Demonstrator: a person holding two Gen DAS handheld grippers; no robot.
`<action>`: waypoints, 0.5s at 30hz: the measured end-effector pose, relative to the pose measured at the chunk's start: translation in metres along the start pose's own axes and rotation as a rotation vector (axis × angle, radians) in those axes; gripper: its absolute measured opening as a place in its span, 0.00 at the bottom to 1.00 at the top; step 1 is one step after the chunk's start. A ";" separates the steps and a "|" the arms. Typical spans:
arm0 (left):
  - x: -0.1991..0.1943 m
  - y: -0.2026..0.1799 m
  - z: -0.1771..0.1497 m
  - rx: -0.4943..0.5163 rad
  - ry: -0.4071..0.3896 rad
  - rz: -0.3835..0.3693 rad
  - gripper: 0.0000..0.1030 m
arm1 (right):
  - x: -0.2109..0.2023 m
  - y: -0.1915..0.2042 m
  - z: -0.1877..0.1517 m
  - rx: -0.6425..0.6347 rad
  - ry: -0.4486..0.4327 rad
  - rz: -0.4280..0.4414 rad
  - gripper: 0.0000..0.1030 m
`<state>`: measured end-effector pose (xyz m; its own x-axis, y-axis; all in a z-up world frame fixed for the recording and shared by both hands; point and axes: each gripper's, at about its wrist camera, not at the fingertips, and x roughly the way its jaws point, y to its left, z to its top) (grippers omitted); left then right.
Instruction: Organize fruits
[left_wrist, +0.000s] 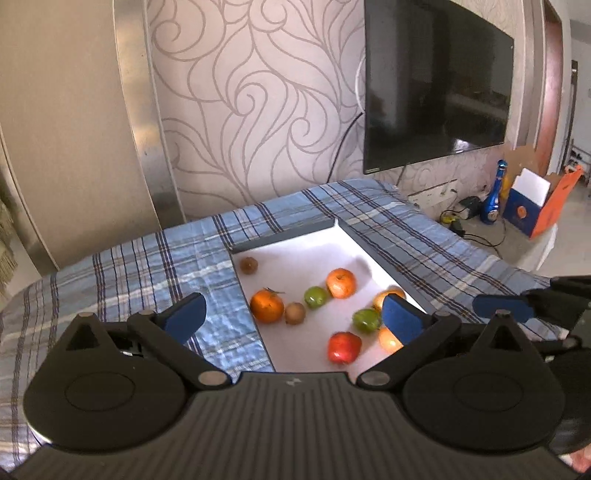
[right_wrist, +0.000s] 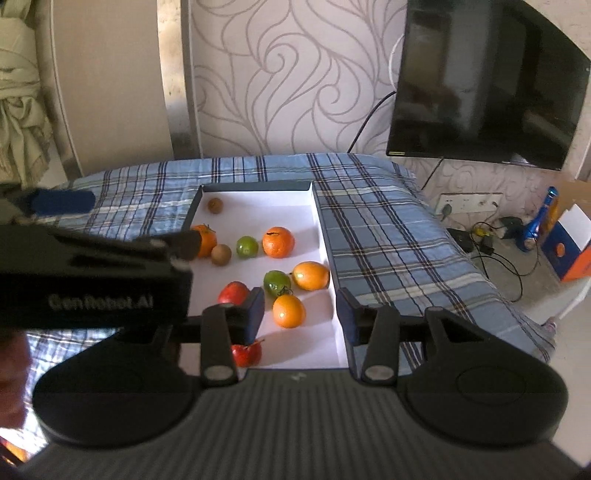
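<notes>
A shallow white tray (right_wrist: 258, 195) with a dark rim (left_wrist: 284, 236) lies on the plaid cloth and holds several loose fruits. Among them are oranges (right_wrist: 278, 242) (left_wrist: 266, 305), green fruits (right_wrist: 246, 246) (left_wrist: 316, 296), brown kiwis (right_wrist: 215, 205) (left_wrist: 294, 313) and red fruits (right_wrist: 233, 292) (left_wrist: 344, 347). My right gripper (right_wrist: 300, 299) hovers open over the tray's near right part. An orange (right_wrist: 289, 311) lies below the gap between its pads, untouched. My left gripper (left_wrist: 293, 301) stands wide open above the tray's left edge, holding nothing. Each gripper shows at the side of the other's view.
The blue plaid cloth (left_wrist: 122, 266) covers the whole surface around the tray. A dark TV (right_wrist: 487, 81) hangs on the patterned wall behind. On the floor at the right are cables, a blue bottle (left_wrist: 493, 199) and an orange box (left_wrist: 535, 206).
</notes>
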<state>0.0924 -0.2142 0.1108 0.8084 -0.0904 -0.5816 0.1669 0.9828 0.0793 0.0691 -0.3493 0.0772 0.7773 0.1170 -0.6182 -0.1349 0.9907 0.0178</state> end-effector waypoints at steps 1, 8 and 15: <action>-0.004 0.000 -0.002 -0.011 -0.004 0.001 1.00 | -0.003 0.001 0.000 0.000 0.002 0.000 0.44; -0.014 -0.015 -0.009 -0.061 0.001 0.068 1.00 | -0.009 -0.006 -0.007 -0.049 -0.011 0.089 0.44; -0.022 -0.050 -0.012 -0.114 -0.003 0.151 1.00 | -0.013 -0.035 -0.012 -0.105 -0.027 0.164 0.44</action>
<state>0.0596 -0.2598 0.1096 0.8213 0.0589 -0.5674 -0.0211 0.9971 0.0730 0.0567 -0.3868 0.0756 0.7553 0.2797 -0.5927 -0.3239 0.9455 0.0335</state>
